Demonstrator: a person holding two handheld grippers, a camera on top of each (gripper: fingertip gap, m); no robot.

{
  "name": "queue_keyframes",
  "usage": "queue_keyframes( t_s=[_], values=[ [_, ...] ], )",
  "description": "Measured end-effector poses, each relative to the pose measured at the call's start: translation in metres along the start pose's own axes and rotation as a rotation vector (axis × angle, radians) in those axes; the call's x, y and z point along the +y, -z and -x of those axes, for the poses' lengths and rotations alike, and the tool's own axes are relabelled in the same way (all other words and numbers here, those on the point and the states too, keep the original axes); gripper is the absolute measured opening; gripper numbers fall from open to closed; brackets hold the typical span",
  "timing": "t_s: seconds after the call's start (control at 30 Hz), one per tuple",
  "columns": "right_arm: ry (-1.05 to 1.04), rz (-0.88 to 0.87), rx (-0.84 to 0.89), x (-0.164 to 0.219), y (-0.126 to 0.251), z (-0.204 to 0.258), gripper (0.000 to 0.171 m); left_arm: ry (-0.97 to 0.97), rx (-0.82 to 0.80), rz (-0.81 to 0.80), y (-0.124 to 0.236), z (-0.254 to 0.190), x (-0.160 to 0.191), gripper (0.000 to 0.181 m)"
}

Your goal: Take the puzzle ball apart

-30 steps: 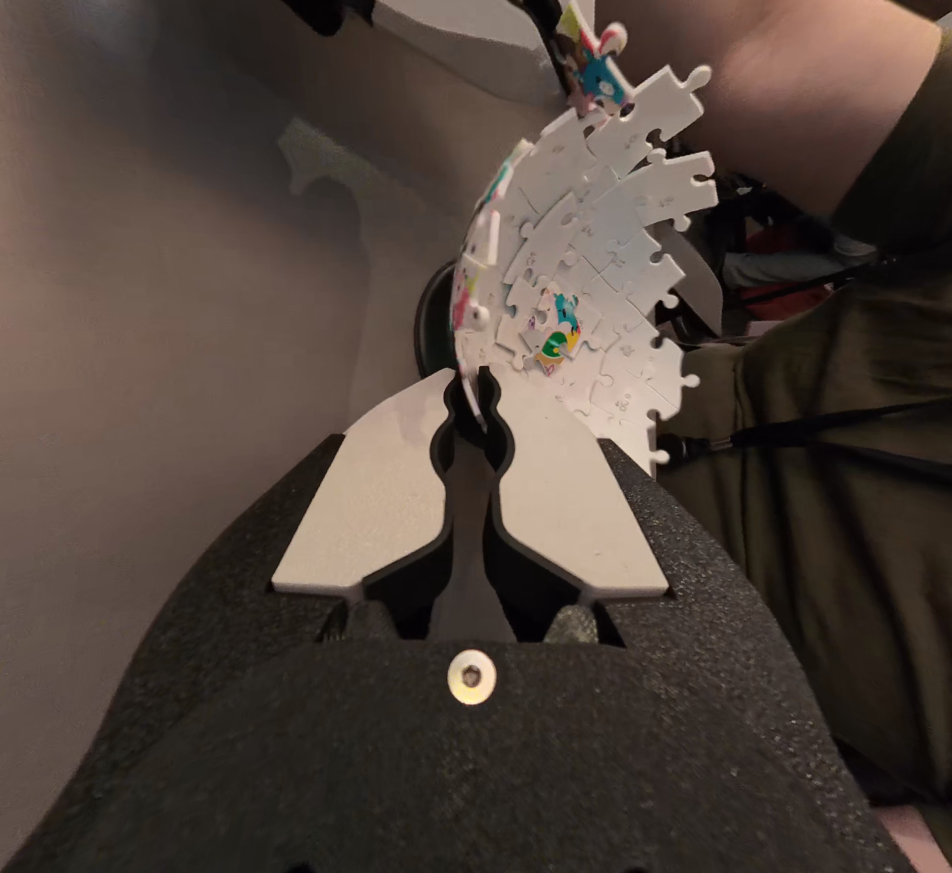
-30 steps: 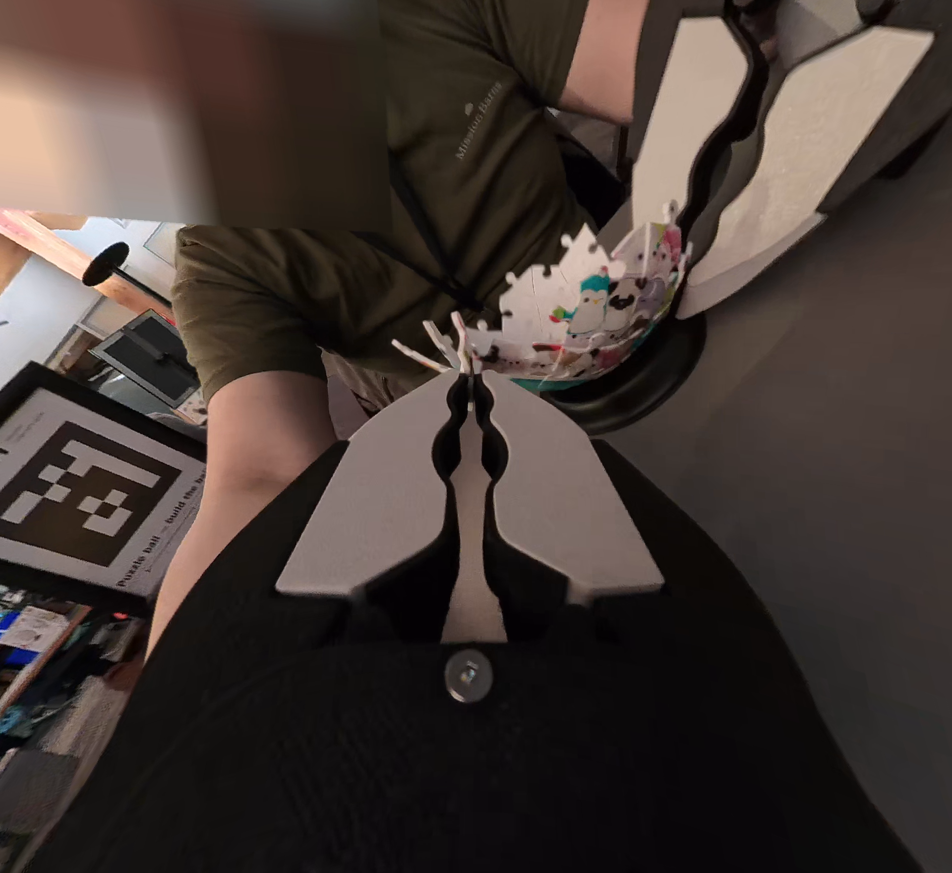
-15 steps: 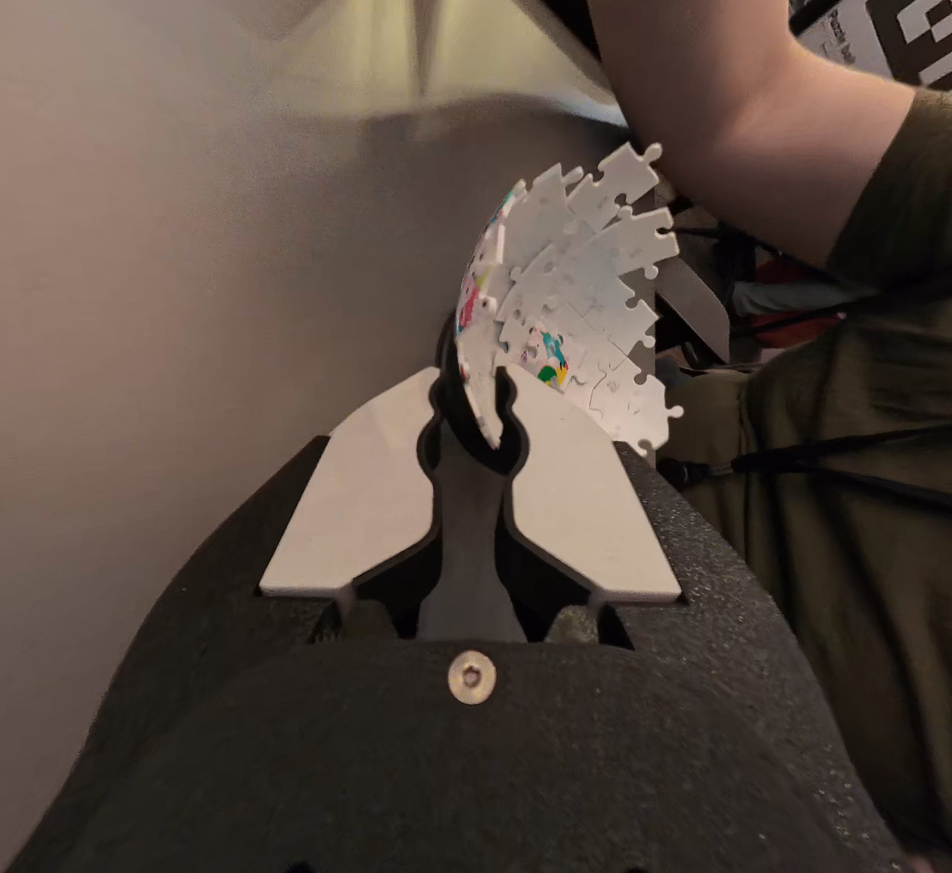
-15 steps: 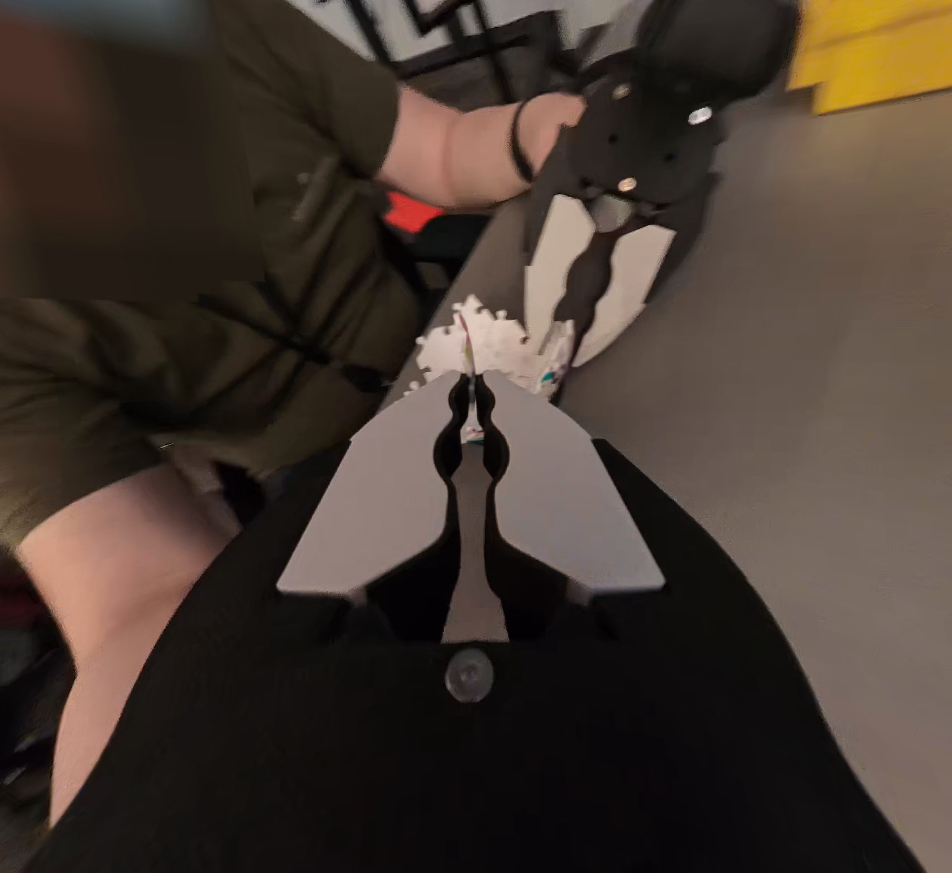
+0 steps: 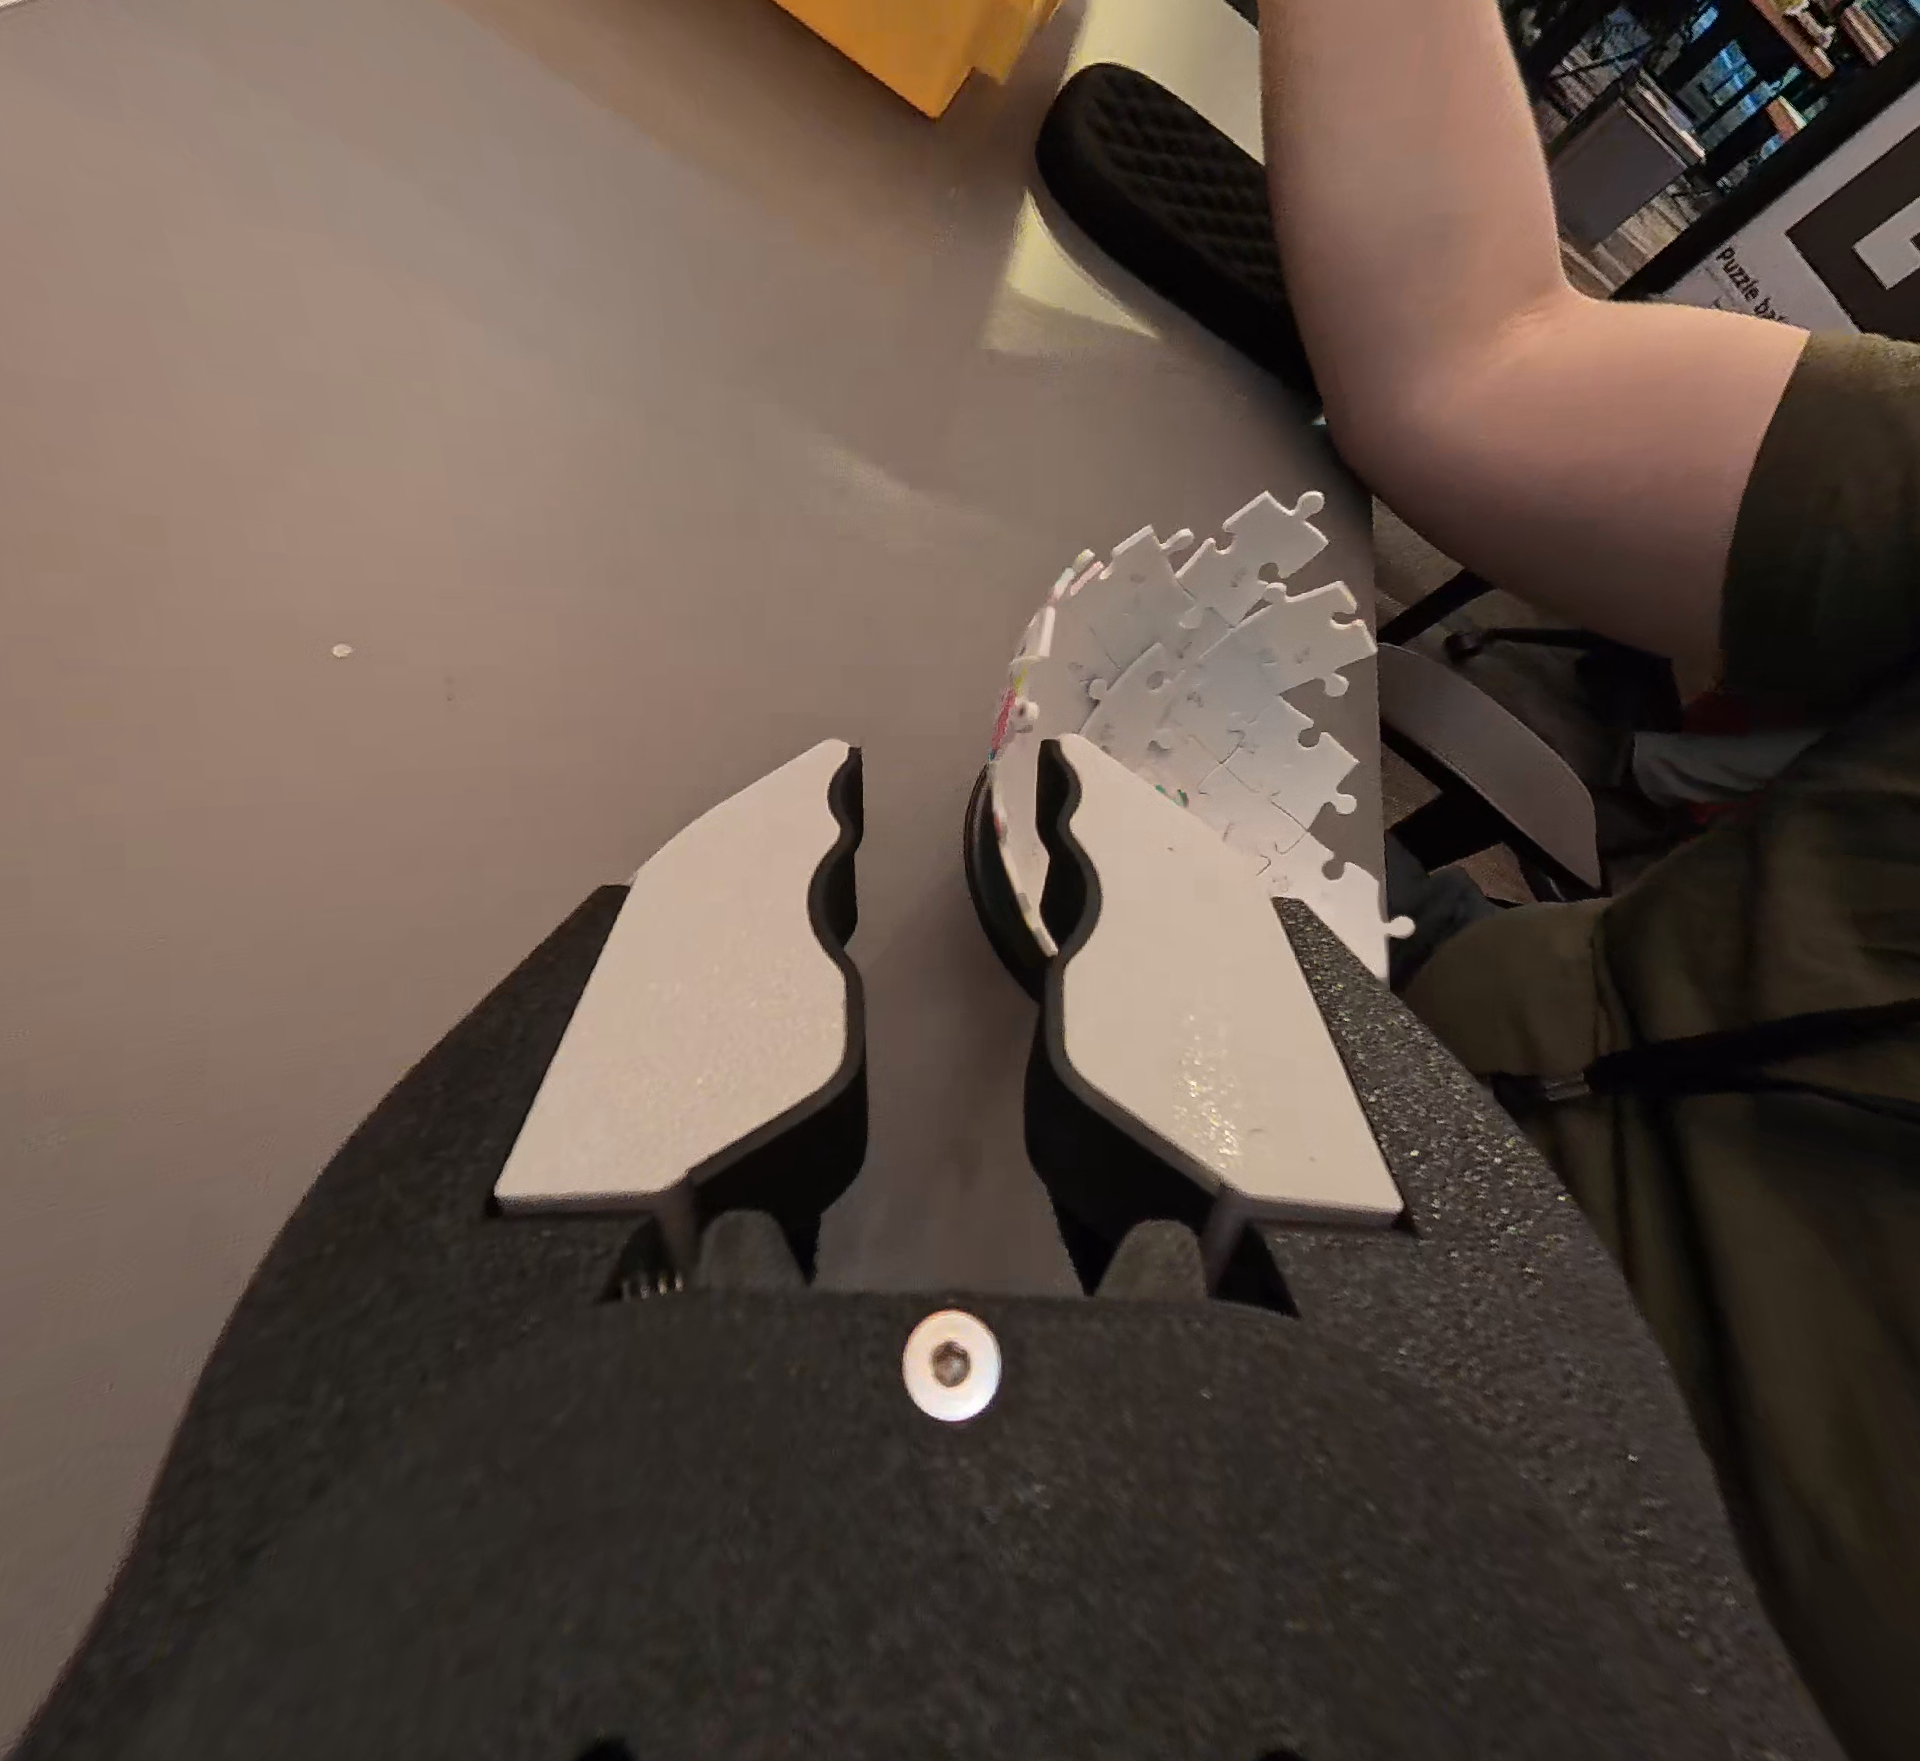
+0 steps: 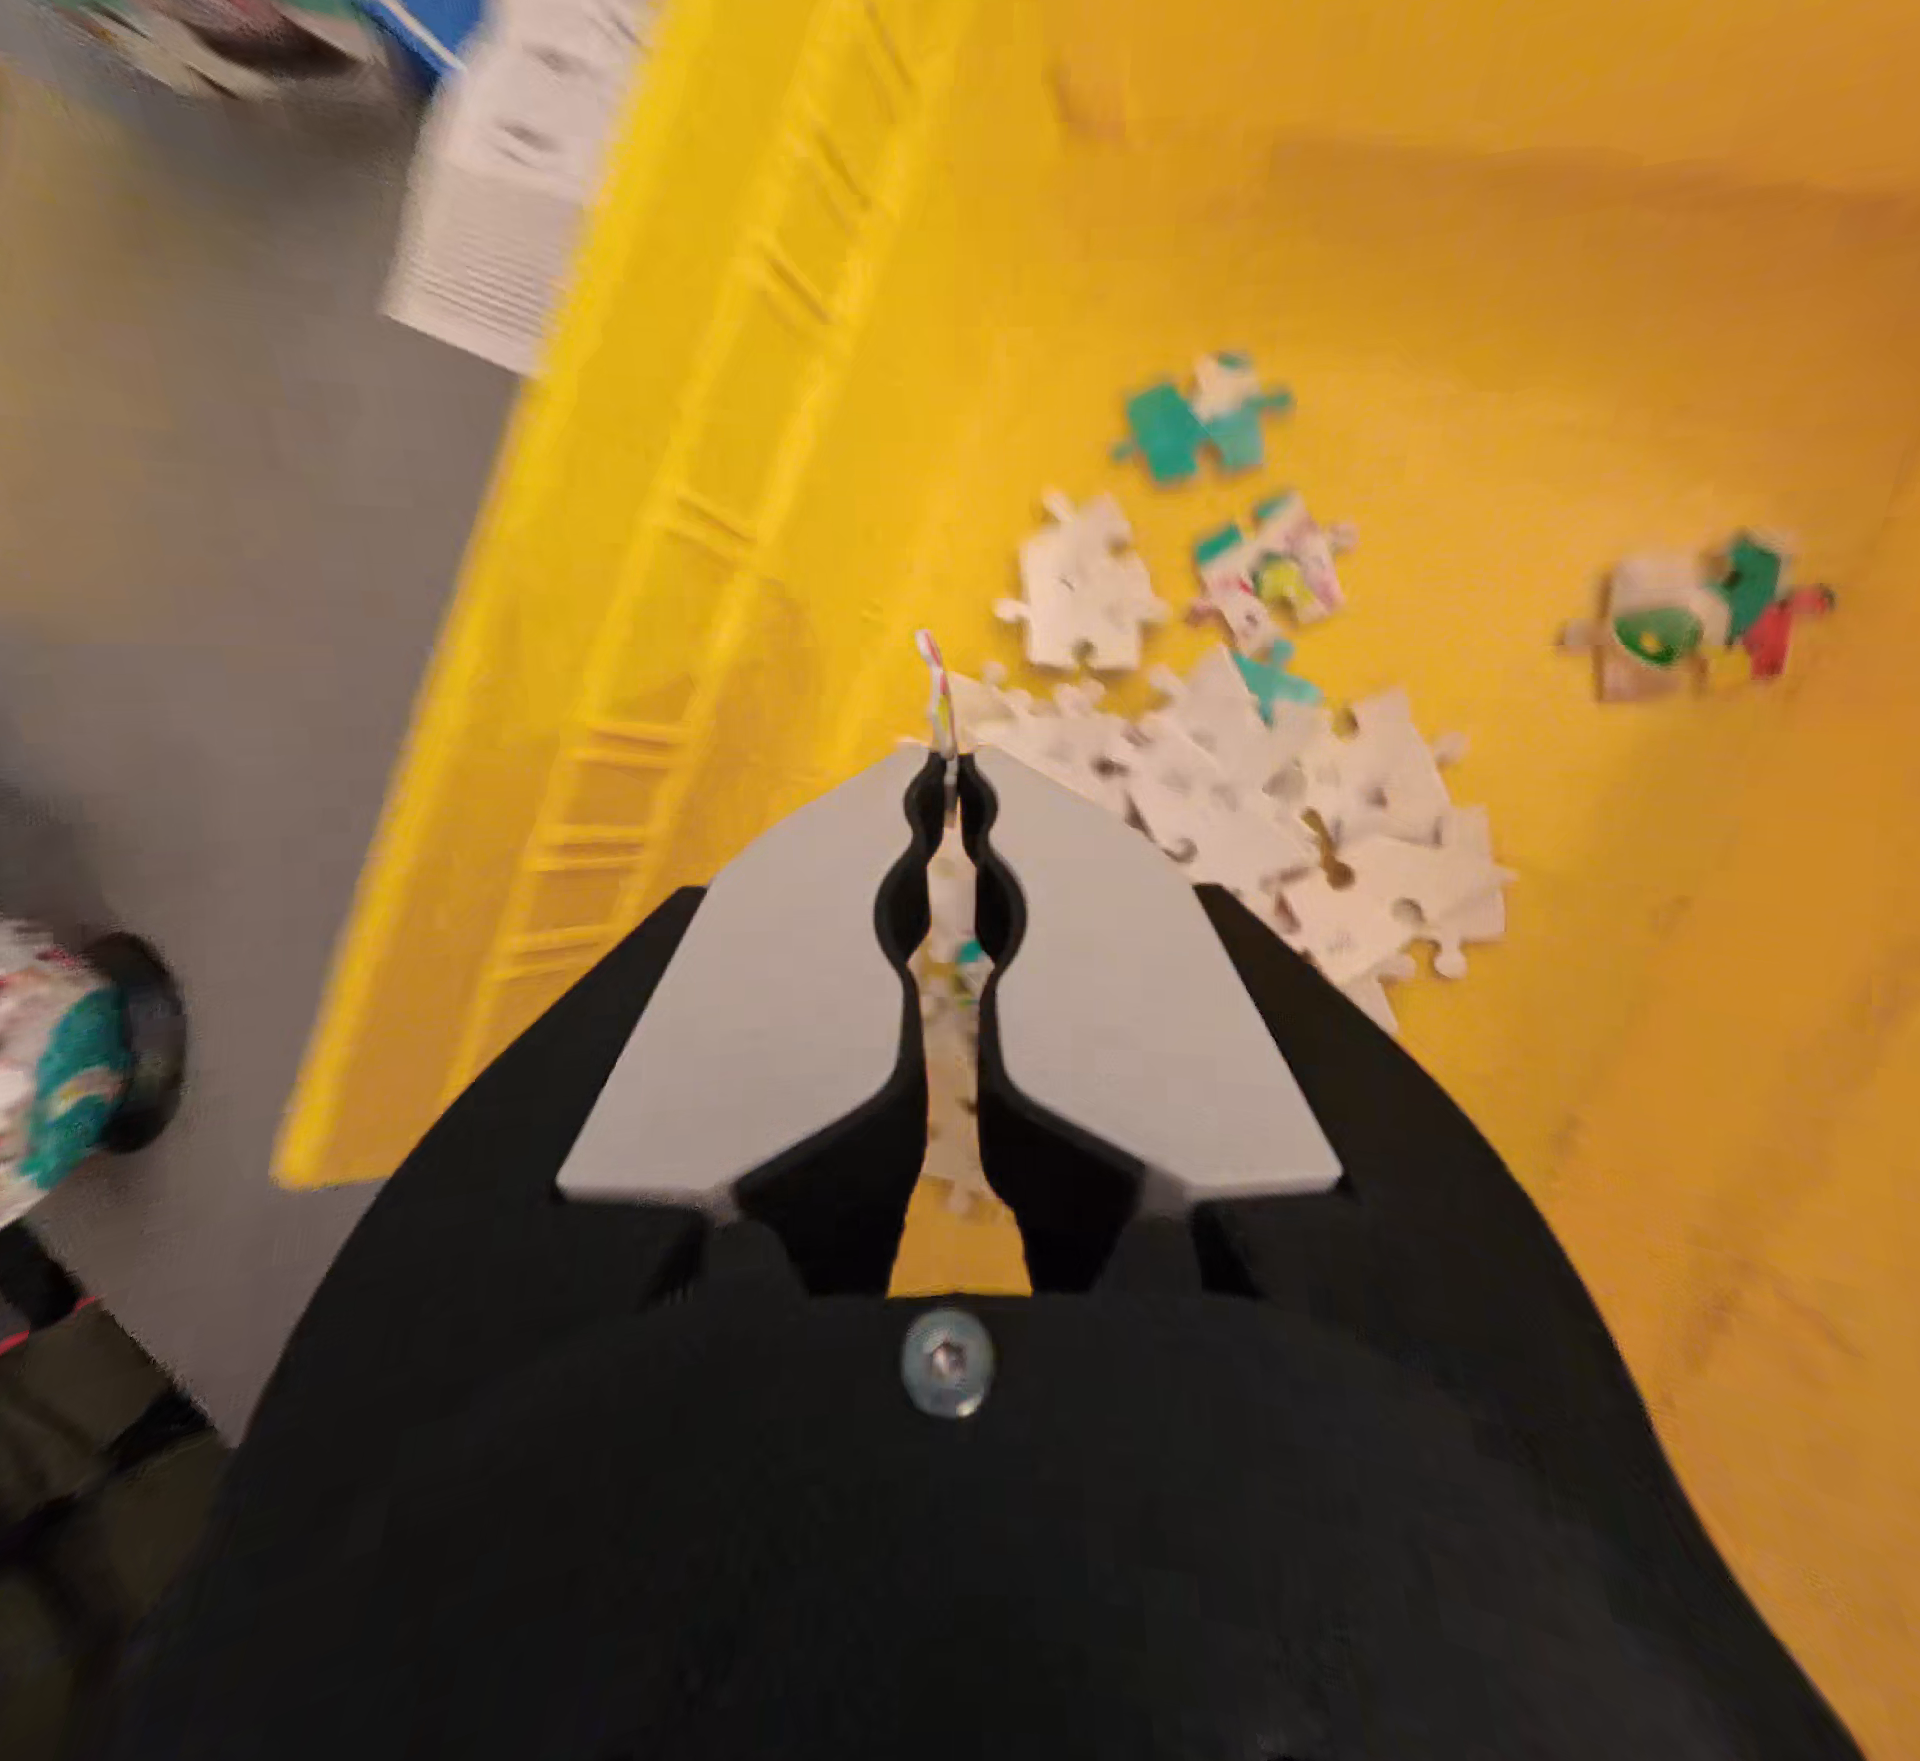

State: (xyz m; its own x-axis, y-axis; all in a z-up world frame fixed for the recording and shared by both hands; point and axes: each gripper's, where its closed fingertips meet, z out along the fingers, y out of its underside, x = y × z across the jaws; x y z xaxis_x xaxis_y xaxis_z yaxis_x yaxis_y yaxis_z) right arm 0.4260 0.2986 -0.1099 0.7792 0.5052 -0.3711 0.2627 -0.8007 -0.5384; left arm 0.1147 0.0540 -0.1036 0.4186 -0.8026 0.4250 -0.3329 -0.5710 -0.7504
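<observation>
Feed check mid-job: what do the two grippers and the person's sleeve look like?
Both match: the left gripper and right gripper each have a grainy black body, one silver screw in the middle, and two flat pale grey fingers with black wavy inner edges. No cables or markings show on them. The person wears a short olive-green sleeve.

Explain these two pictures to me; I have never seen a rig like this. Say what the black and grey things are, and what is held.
No robot here: a person holds a two-finger gripper in each hand, each with its own camera looking along its fingers. The left view shows the left gripper open, beside the half-dismantled puzzle ball on its black stand on the grey table. The blurry right view shows the right gripper shut on a puzzle piece above a yellow bin holding loose pieces.
</observation>
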Motion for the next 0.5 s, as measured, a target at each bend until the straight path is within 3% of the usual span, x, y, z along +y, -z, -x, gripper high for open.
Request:
queue_keyframes(
  t_s=[0.03, 0.1, 0.27, 0.33, 0.4, 0.5],
  values=[
    [-0.007, 0.037, 0.06, 0.006, -0.007, -0.012, 0.004, 0.002, 0.0, 0.008, -0.001, 0.001, 0.002, 0.032],
    [0.014, 0.06, 0.175, 0.008, -0.006, -0.027, 0.023, 0.003, -0.005, 0.026, -0.003, 0.002, 0.005, 0.032],
    [0.125, -0.214, 0.243, -0.036, 0.05, 0.006, 0.02, -0.008, -0.015, 0.021, -0.002, 0.003, 0.004, 0.032],
    [0.271, -0.392, 0.161, -0.06, 0.072, 0.063, 0.02, -0.003, -0.027, 0.015, 0.0, 0.007, 0.004, 0.032],
    [0.495, -0.516, -0.064, -0.062, 0.076, 0.154, 0.021, 0.01, -0.025, 0.013, 0.002, 0.008, 0.003, 0.033],
    [0.762, -0.415, -0.513, -0.007, 0.044, 0.282, 0.022, 0.023, 0.001, 0.012, 0.002, 0.005, 0.001, 0.035]
  ],
)
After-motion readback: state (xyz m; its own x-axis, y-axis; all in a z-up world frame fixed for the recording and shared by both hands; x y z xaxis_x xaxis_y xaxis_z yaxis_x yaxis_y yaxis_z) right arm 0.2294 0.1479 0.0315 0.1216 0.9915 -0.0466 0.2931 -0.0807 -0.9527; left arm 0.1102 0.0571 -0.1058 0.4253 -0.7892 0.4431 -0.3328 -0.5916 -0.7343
